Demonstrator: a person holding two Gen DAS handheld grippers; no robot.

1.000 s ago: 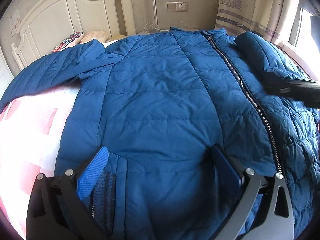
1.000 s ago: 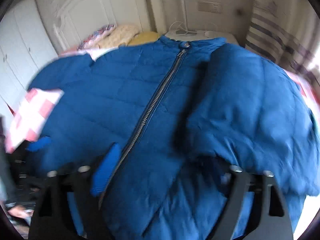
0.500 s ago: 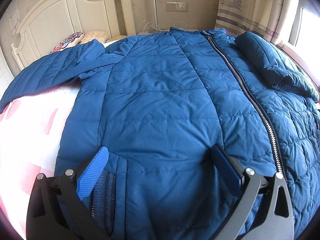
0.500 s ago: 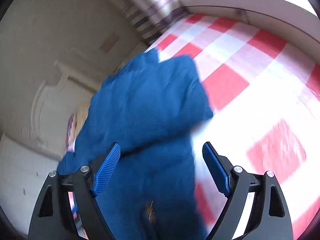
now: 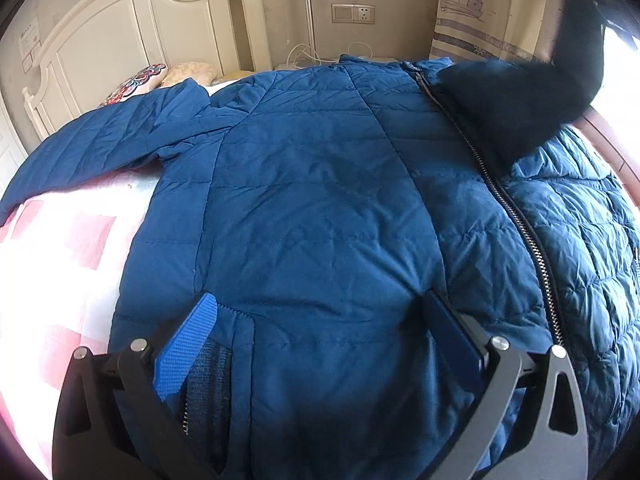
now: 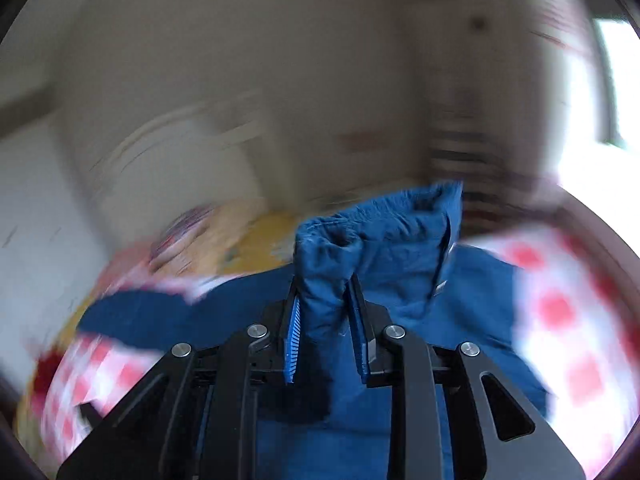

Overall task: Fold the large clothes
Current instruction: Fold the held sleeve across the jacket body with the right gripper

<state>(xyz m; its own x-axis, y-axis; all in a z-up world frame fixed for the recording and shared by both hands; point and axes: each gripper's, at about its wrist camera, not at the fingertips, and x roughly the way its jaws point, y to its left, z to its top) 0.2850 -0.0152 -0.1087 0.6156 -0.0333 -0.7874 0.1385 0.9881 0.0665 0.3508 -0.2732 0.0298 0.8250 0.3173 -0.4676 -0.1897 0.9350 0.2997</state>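
Blur smears everything past right gripper (image 6: 326, 312) pinching jacket (image 6: 384, 240) sleeve.

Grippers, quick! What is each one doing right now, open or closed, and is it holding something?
Left gripper: open, fingers spread over the blue jacket, gripping nothing.
Right gripper: closed on a bunched fold of the blue jacket.

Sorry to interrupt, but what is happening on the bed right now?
A person is folding a blue puffer jacket spread zipped on the checked bedspread. The right gripper is clamped on a bunched piece of the jacket, raised off the bed. The left gripper is open over the hem, near the pocket.
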